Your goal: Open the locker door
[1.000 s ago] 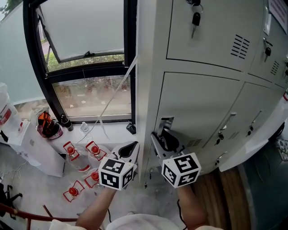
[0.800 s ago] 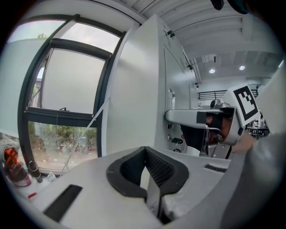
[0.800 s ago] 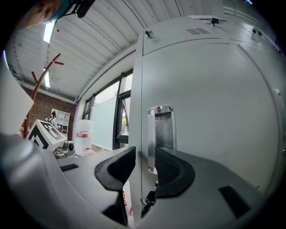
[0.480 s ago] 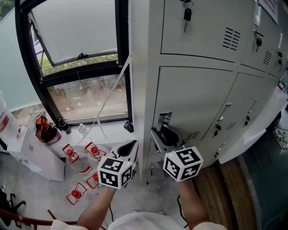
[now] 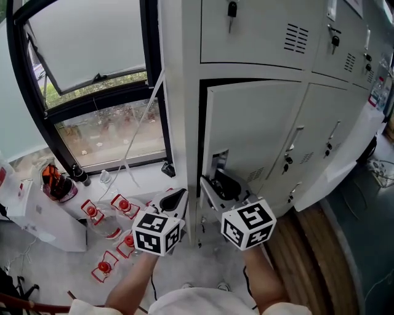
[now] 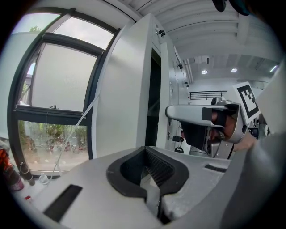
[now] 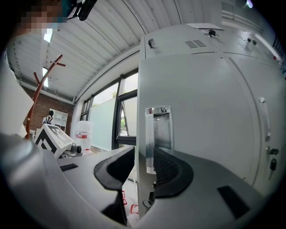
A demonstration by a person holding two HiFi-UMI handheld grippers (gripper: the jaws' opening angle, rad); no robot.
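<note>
The white locker door (image 5: 258,123) stands slightly ajar, with a dark gap along its top and left edge. My right gripper (image 5: 217,186) straddles that free edge at the recessed metal handle (image 7: 158,127). One finger is outside the edge and the other is in the recess. In the right gripper view the door (image 7: 201,112) edge fills the space between the jaws (image 7: 144,154), and both pads lie against it. These jaws have just been opening a little, with the edge still between them. My left gripper (image 5: 173,198) hangs beside the locker's left side, shut and empty (image 6: 145,152).
A black-framed window (image 5: 92,92) is to the left. Below it on the floor are red-capped bottles (image 5: 123,206) and a white box (image 5: 37,215). The upper locker has a key (image 5: 232,9) in its lock. More closed doors with handles (image 5: 295,141) stand to the right.
The door has swung out from closed, and a dark gap has appeared at its top and left edge. My right gripper came back with the edge. The left gripper shifted slightly.
</note>
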